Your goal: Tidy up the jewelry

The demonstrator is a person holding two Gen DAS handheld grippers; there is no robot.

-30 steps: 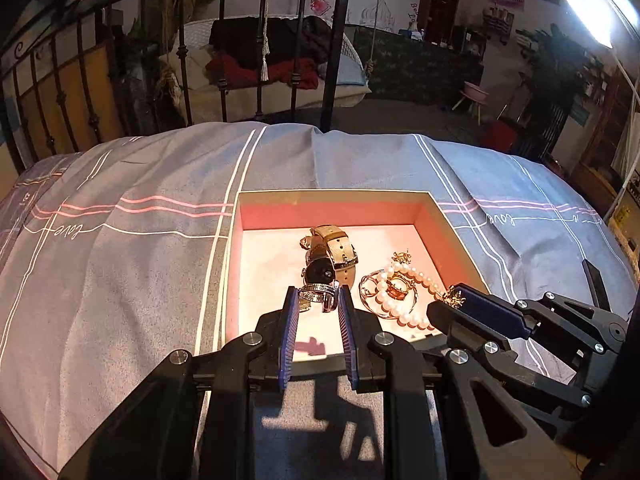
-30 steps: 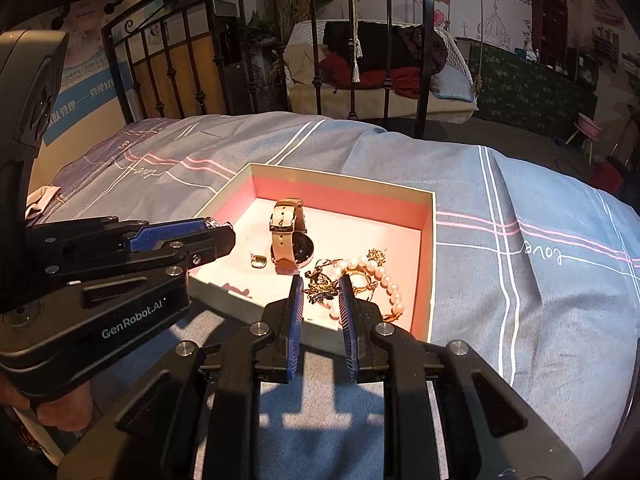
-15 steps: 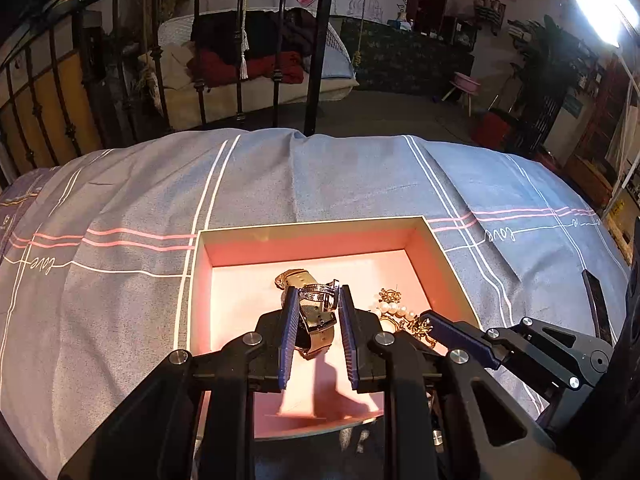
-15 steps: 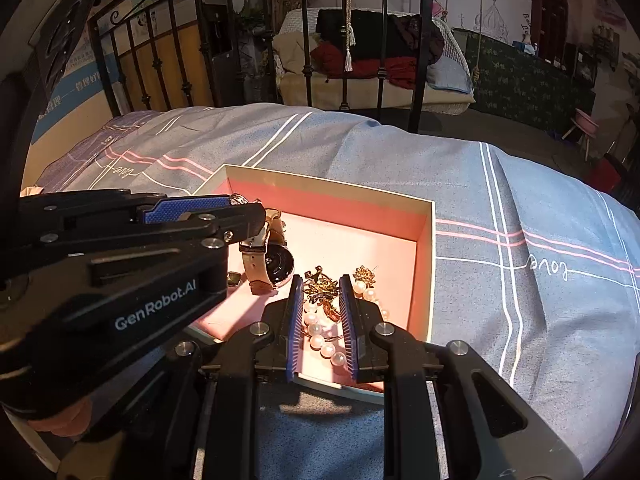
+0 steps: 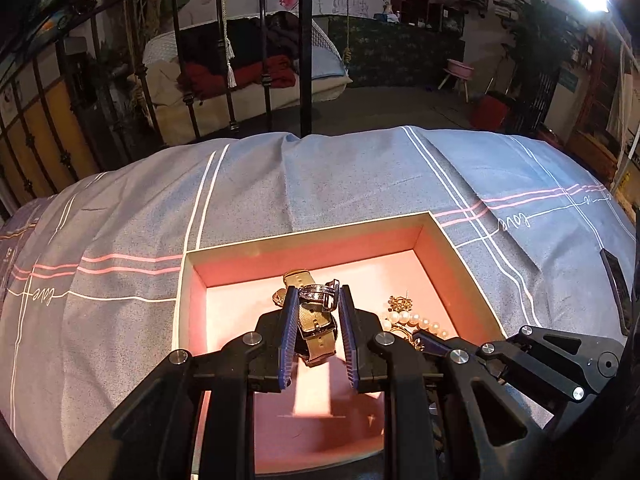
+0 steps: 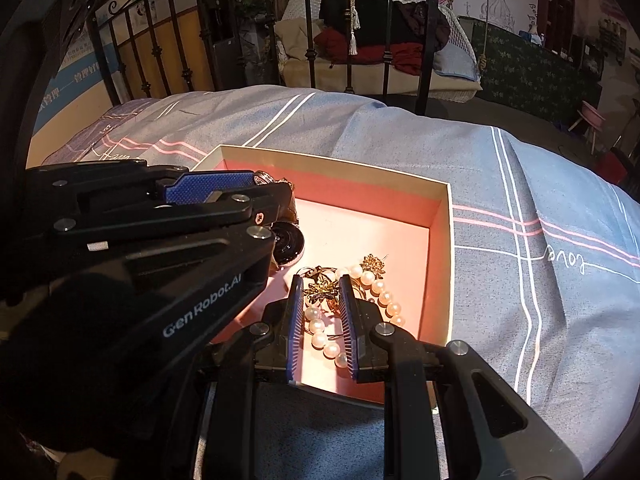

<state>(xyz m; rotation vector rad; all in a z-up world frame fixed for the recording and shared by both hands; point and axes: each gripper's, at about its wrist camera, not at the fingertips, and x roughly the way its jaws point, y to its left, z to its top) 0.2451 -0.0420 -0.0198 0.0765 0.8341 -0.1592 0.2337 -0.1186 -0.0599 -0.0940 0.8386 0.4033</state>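
- Two grippers hang over one shallow pink-lined box (image 5: 304, 236) on a grey striped bedspread (image 5: 120, 216), both angled down into it.
- Left gripper (image 5: 318, 300) is clenched on a small silvery ring-like piece (image 5: 318, 293), pinched at the very tips of its blue pads, above the box floor.
- Directly below and just ahead lies the tan-strapped watch (image 5: 316, 332), its long axis running away from the gripper, roughly in line with the fingers.
- Right gripper (image 6: 320, 292) is clamped on a gold flower-shaped ornament (image 6: 322, 290); the pearl strand (image 6: 384, 292) curls beneath and to its right, near the box's right wall.
- Judging by this, both pieces are about to be set down; the watch and pearls crowd the floor under each claw.
- Left gripper's body (image 6: 168, 216) sits close beside the right one, so the two could knock together.
- Free floor shows toward the far wall and left corner.
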